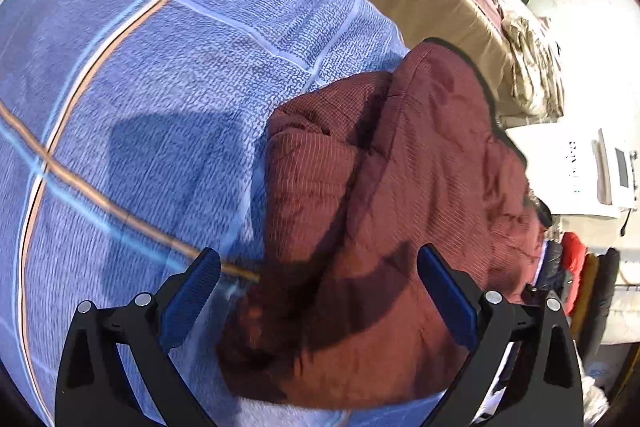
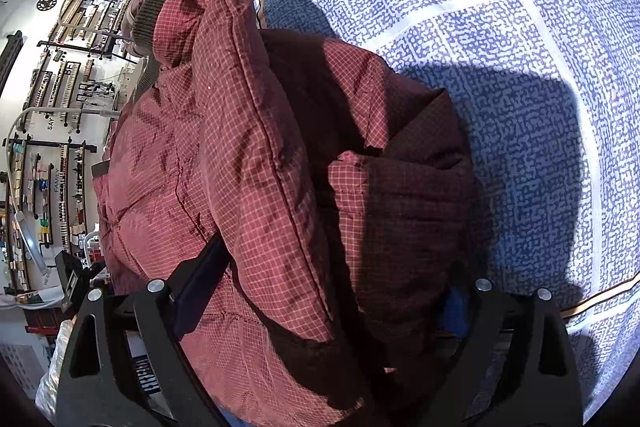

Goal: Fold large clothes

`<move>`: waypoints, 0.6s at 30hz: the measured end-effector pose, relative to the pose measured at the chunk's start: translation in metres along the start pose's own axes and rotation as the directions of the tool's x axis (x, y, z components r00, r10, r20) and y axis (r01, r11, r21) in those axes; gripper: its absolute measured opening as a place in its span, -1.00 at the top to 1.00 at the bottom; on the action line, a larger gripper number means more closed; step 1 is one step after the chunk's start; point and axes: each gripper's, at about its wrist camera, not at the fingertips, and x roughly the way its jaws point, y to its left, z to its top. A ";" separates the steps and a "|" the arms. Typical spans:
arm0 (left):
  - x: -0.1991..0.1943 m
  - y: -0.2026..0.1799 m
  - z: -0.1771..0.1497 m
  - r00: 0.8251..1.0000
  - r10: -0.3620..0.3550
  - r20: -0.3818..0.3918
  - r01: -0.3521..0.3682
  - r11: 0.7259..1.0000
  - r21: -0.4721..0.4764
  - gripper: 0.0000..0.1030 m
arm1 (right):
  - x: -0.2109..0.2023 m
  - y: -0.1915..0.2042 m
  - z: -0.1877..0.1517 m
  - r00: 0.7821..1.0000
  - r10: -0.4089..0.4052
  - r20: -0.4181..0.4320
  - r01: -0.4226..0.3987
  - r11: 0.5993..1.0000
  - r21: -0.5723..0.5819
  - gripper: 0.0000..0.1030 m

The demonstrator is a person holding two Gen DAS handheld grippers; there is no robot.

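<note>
Although the blue patterned bedspread (image 1: 168, 75) takes up most of both views, with its white grid lines and one orange stripe, the thing that matters lies on it: a puffy maroon checked jacket (image 1: 400, 187), bunched into a thick bundle toward the right of the left wrist view and filling the middle of the right wrist view. Beyond the bed, at the far side, runs a tan upholstered edge, and further off stand shelves and clutter too small to read.

The jacket looks partly folded, a padded panel doubled over the body and a ribbed dark cuff (image 2: 150, 9) poking out at the far left end. The left gripper (image 1: 320, 291) hangs just over the near part of the bundle, its blue-padded fingers spread wide and pinching nothing. The right gripper (image 2: 332, 291) is pushed into the jacket, fingers spread on either side of a thick fold; whether they are gripping it I cannot tell, since fabric hides the pads.

The padding seems springy, so a released fold would likely puff open again. A shallow pinch may catch only the slick outer shell and slip, dragging the bundle crooked.
</note>
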 end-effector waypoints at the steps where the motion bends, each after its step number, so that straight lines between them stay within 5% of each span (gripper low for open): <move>1: 0.006 -0.002 0.003 1.000 -0.004 -0.007 0.004 1.000 0.012 -0.87 | 0.002 0.002 0.003 1.000 -0.004 -0.005 0.004 1.000 0.000 -0.81; 11: 0.052 -0.005 0.031 0.986 -0.156 -0.063 0.158 0.987 0.036 -0.90 | 0.017 0.016 0.010 0.999 -0.049 -0.006 0.049 0.999 0.010 -0.89; 18: 0.058 -0.016 0.039 0.988 -0.147 -0.049 0.147 0.989 0.005 -0.81 | 0.022 0.029 0.011 0.996 -0.090 0.006 0.090 0.996 0.017 -0.88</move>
